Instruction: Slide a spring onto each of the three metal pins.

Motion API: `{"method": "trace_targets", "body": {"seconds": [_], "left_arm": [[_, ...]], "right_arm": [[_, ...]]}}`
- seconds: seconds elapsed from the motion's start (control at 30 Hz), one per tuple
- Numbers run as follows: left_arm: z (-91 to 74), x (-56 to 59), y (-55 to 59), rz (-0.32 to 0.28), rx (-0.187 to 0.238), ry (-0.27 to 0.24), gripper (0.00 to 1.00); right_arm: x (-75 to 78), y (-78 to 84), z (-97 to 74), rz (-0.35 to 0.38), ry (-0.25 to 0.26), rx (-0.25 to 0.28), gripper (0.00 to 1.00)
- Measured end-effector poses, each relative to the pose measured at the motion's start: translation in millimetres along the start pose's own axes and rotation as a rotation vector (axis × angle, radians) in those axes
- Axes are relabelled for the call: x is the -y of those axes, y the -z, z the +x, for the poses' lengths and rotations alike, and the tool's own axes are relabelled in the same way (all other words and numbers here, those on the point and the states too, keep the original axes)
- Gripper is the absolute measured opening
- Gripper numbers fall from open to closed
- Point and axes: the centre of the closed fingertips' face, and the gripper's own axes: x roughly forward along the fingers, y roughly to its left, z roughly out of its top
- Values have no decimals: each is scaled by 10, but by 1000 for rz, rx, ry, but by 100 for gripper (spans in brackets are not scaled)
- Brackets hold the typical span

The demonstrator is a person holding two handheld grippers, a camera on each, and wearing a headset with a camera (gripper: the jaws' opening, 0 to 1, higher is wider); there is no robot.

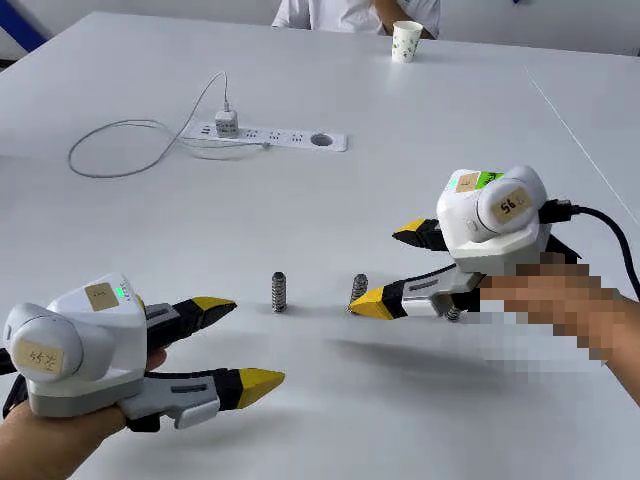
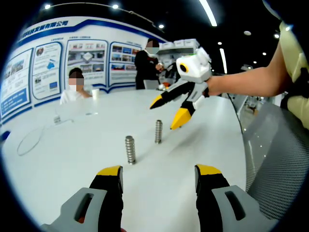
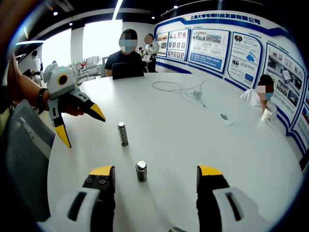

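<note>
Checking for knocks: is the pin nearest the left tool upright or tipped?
Upright: the pin stands straight on the table, apart from the left tool.

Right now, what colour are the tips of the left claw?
Yellow. The tips of the left claw show best in the left gripper view.

Head view is looking down and forward across the white table (image 1: 300,90) from close above; the gripper views are sitting low over it, facing one another, all sharing two sprung pins (image 1: 279,291).
</note>
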Motion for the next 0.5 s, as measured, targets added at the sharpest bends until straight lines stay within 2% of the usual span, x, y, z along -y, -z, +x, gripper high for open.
{"method": "trace_targets", "body": {"seconds": [0.5], "left_arm": [[3,-11,-11,-1,1,-1,61]], "right_arm": [[80,91,-107,19,27,0,70]]}}
